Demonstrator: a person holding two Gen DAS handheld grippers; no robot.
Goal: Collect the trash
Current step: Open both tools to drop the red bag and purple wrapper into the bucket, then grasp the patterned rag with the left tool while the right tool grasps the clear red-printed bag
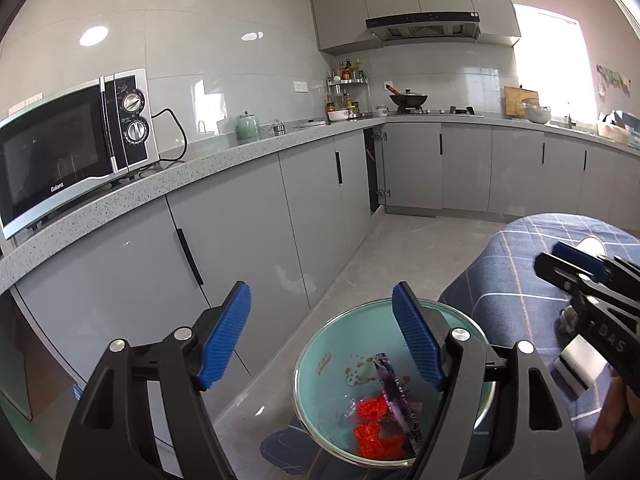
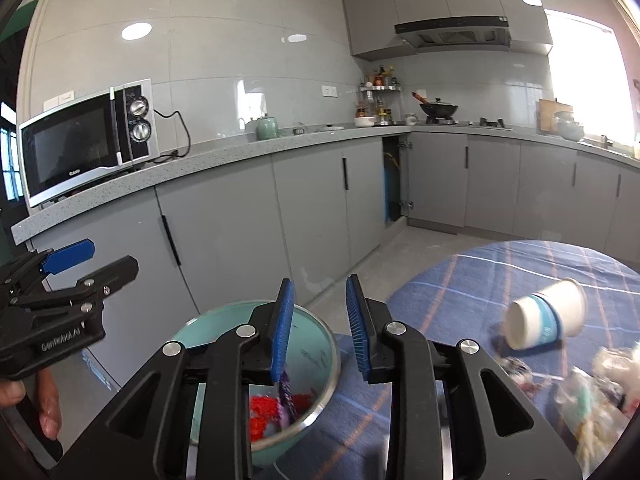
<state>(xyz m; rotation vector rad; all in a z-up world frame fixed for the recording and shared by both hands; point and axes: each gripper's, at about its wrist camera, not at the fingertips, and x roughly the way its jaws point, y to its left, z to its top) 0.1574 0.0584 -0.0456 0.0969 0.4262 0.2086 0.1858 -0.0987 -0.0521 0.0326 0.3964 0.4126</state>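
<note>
A grey kitchen runs behind everything: a speckled counter [image 1: 240, 152] with a microwave [image 1: 76, 148] on it, cabinets below, a wok on the stove far back. In the left wrist view, a teal bowl [image 1: 320, 356] sits at the edge of a table under a blue checked cloth [image 1: 516, 272]. Inside the bowl lie a purple wrapper [image 1: 394, 392] and some red crumpled bits [image 1: 372, 420]. The left gripper [image 1: 322, 334] hangs above the bowl with its jaws wide and nothing between them. The right gripper [image 1: 576, 268] shows at the right edge.

In the right wrist view, the right gripper [image 2: 320, 328] stands over the bowl [image 2: 316, 344] with a narrow gap between its jaws; the purple wrapper [image 2: 286, 396] lies just below the left pad, apparently not gripped. On the cloth [image 2: 460, 280] a paper cup [image 2: 544, 314] lies on its side, with clear crumpled plastic [image 2: 592, 392] near it, blurred.

The cup looks light and easily crushed, so a gentle pinch across its rim or its wall should do. The plastic seems soft and slippery; I would take a bunched fold.
</note>
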